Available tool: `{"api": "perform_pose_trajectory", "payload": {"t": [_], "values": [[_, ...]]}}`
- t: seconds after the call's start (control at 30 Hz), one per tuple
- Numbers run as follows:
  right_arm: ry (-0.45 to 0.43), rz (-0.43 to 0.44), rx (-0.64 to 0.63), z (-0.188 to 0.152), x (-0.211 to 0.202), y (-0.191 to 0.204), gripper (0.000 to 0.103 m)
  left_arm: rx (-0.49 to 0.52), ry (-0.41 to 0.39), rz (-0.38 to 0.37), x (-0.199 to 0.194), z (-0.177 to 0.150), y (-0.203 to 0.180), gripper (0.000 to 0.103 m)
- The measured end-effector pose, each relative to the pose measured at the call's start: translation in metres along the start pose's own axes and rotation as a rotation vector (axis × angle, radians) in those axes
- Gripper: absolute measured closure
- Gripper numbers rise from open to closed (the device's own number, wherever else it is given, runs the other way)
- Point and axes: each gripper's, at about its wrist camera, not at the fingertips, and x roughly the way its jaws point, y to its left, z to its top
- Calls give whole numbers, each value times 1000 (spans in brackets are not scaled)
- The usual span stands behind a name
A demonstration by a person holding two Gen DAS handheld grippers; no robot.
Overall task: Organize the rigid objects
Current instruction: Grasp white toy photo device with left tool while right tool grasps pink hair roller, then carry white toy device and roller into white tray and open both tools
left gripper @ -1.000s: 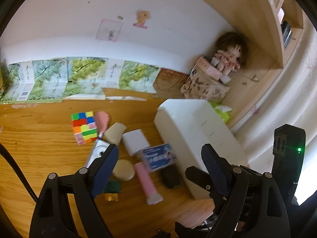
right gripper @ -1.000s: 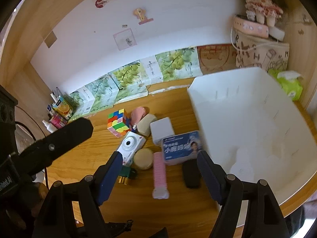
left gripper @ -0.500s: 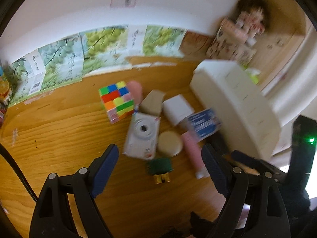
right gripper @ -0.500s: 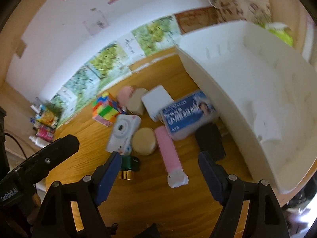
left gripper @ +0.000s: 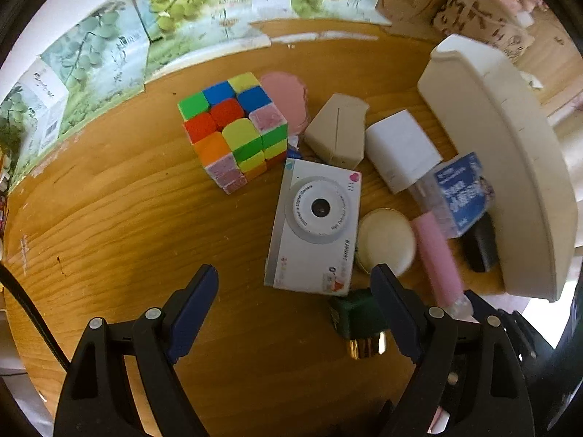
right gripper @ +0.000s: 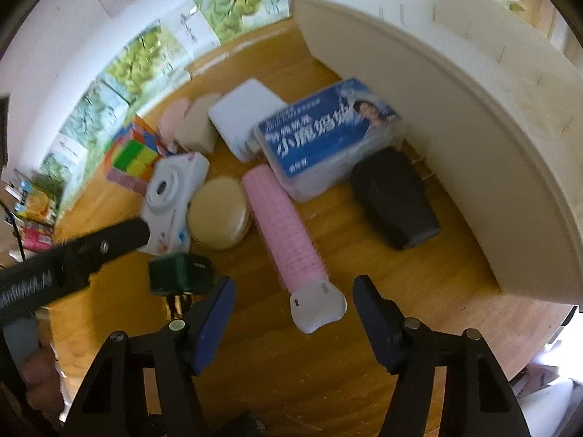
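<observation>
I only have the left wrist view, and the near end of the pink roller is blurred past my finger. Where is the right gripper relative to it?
Observer: The right gripper straddles the white end cap of the pink roller. Its jaws are closing and the pads are not touching it yet.
Operator: What's the dark thing beside the bin?
Observer: A black block, lying flat between the blue box and the bin wall.
Operator: Anything else near those jaws?
Observer: The green item with a gold end lies just outside the finger on the picture's left.
</observation>
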Motion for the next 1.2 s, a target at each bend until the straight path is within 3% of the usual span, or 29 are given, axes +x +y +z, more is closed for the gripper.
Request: {"api": "perform_pose_trajectory", "payload": {"t": [0.23,0.43,0.6,0.67,1.1,1.2], "values": [[18,-61,-72,2,6,9,48,-8,112,31,29,11,0,15],[23,-106,-128,6,7,12,71,6,144,42,40,17,-3,17],[23,-104,-165,7,8,14,73,18,152,13,41,22,-2,26],[24,-100,-190,6,8,16,75,20,154,-13,40,26,-3,39],[70,-73,-192,3,3,14,76,14,148,-22,29,26,-10,41],[66,-65,-194,1,-6,10,76,18,136,-32,24,14,-13,41]]}}
